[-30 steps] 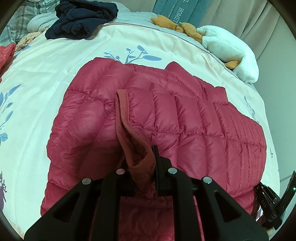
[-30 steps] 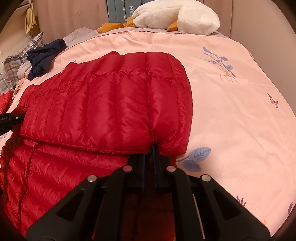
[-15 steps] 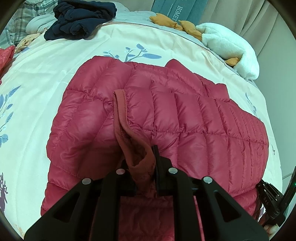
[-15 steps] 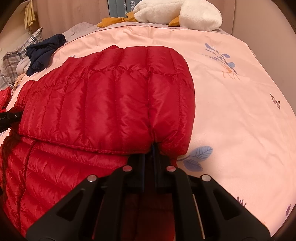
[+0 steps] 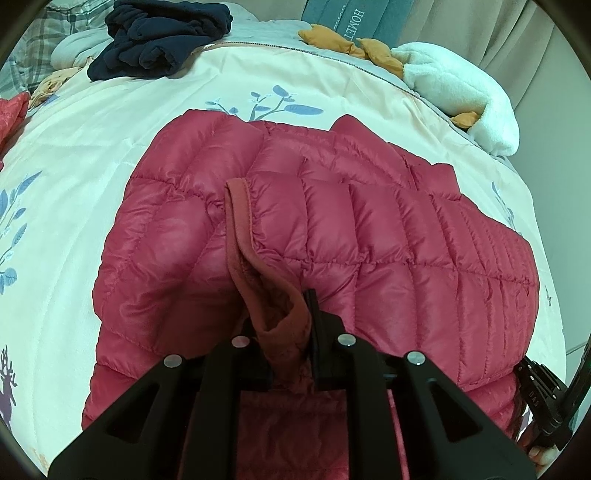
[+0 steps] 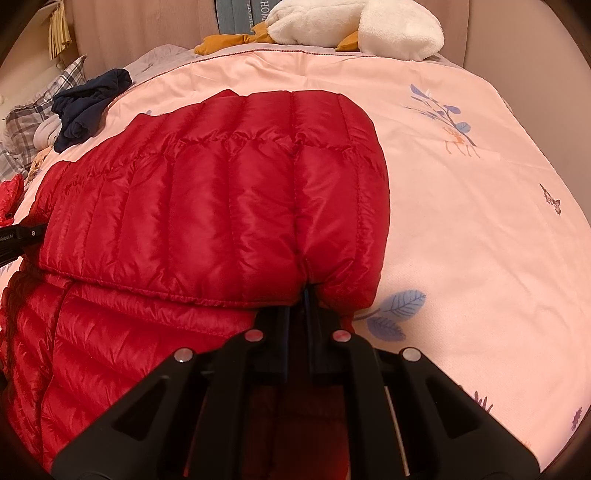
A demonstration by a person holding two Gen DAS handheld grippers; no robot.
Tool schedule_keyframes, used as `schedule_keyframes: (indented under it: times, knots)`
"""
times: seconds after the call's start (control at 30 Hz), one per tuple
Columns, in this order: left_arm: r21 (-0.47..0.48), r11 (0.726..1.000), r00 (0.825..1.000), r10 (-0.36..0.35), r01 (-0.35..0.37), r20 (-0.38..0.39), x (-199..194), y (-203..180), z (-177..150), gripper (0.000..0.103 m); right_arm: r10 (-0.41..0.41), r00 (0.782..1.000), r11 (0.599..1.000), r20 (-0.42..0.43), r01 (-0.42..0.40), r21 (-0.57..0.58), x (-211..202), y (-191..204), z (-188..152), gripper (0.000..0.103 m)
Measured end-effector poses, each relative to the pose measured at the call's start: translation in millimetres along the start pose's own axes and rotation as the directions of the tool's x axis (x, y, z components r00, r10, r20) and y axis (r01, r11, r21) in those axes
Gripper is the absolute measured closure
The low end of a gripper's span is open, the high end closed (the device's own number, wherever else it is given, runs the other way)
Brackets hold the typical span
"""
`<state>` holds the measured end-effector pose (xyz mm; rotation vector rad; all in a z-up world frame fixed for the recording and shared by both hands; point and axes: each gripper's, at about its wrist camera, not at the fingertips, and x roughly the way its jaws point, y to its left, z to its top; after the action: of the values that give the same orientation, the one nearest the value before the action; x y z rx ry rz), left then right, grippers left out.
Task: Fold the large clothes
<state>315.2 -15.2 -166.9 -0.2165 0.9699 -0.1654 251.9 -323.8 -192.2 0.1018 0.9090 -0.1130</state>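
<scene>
Red quilted puffer jacket (image 5: 332, 236), shiny and down-filled, lies spread on the pale floral-print bed cover (image 5: 92, 155), folded over on itself so one quilted layer rests on another. My left gripper (image 5: 291, 332) has its black fingers narrowed onto a band of matte reddish fleece trim (image 5: 255, 273), the jacket's soft edging; the band runs up and away from the fingertips and lies across the quilted panel ahead of them. My right gripper (image 6: 299, 295) is pinched on the edge of the upper folded layer (image 6: 236, 192): the fabric puckers just at the fingertips, and the fingers stand almost together with only cloth between. Left of the right fingers, the lower layer of the jacket (image 6: 110, 350) shows beneath a stitched hem. Right of those fingers, bare cover with a blue leaf print (image 6: 399, 310). Far ahead of both grippers, well apart from the jacket: a crumpled dark navy garment (image 5: 162, 40), a white plush toy with orange parts (image 5: 458, 81) and a grey-blue cushion with white lettering (image 5: 347, 18). At the lower right edge of the left view, the other gripper's black body sits beside the jacket. At the left edge, another scrap of red fabric (image 5: 11, 114); I cannot tell what it belongs to.
</scene>
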Motion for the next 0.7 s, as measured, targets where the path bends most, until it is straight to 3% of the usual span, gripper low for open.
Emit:
schedule_keyframes:
  times: [0.53, 0.7]
  knots:
    - [-0.007, 1.0, 1.0, 0.012, -0.012, -0.002, -2, 3, 0, 0.084, 0.003, 1.0, 1.0, -0.002, -0.003, 0.01, -1, 0, -2, 0.095]
    - [0.019, 0.999, 0.999, 0.047, -0.047, 0.013, -12, 2, -3, 0.083, 0.009, 1.0, 1.0, -0.006, -0.008, 0.028, -7, -3, -3, 0.092]
